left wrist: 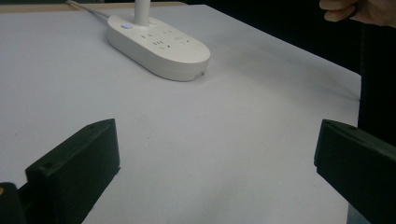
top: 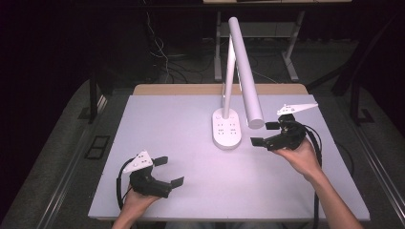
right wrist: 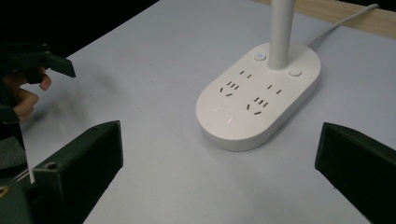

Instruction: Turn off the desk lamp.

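Note:
A white desk lamp stands mid-table: its oval base carries several sockets and two buttons, and its long tube head leans forward over the table. The same base lies far ahead in the left gripper view and close ahead in the right gripper view. My left gripper is open at the front left, a good way from the base, with nothing between its jaws. Just right of the base my right gripper is held open and empty.
The white table top has bare room on the left and at the front. A white cable runs from the lamp base to the back edge. Dark floor, cables and table legs lie beyond.

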